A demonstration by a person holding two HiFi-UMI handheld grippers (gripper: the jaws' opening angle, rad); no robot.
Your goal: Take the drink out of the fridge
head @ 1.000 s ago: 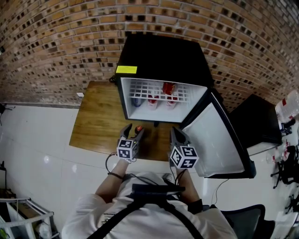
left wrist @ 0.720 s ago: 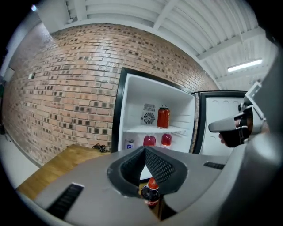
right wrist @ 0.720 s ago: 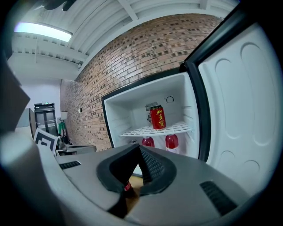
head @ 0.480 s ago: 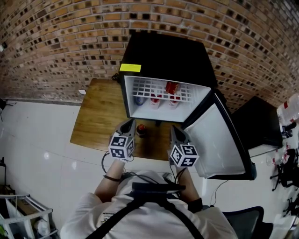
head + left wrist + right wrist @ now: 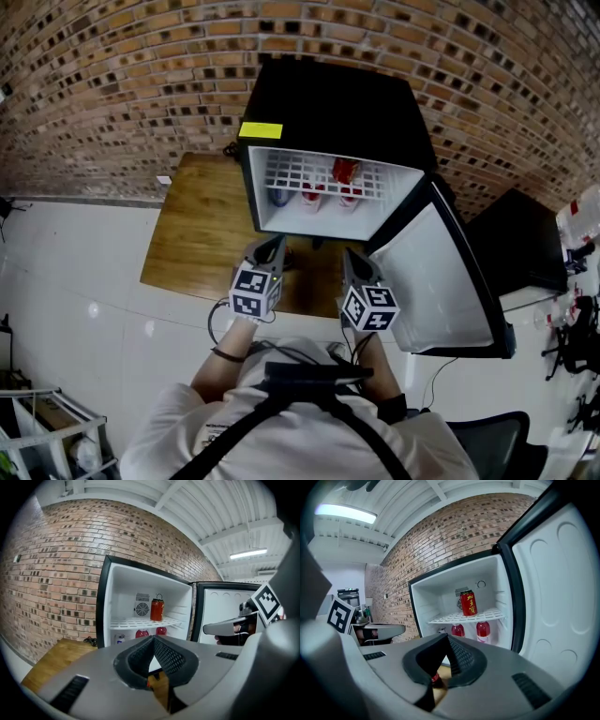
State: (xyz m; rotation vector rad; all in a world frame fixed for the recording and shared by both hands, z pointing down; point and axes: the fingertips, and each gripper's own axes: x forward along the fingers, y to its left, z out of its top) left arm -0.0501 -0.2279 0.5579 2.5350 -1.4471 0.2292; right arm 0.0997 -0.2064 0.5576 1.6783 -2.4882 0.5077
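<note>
before the open fridge (image 5: 328,103), left gripper (image 5: 272,251) and right gripper (image 5: 352,262) hang empty, fingers pressed together — the reaching step, we judge. next we'd spread one pair round the red can (image 5: 344,172).

Bright even light, fisheye-warped edges.

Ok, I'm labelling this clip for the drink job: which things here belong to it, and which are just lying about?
Job: open fridge, red can on its upper shelf, red bottles below, red-capped bottle outside it, left gripper, right gripper, both shut.
Lying about: wooden table, black cabinet, brick wall.
</note>
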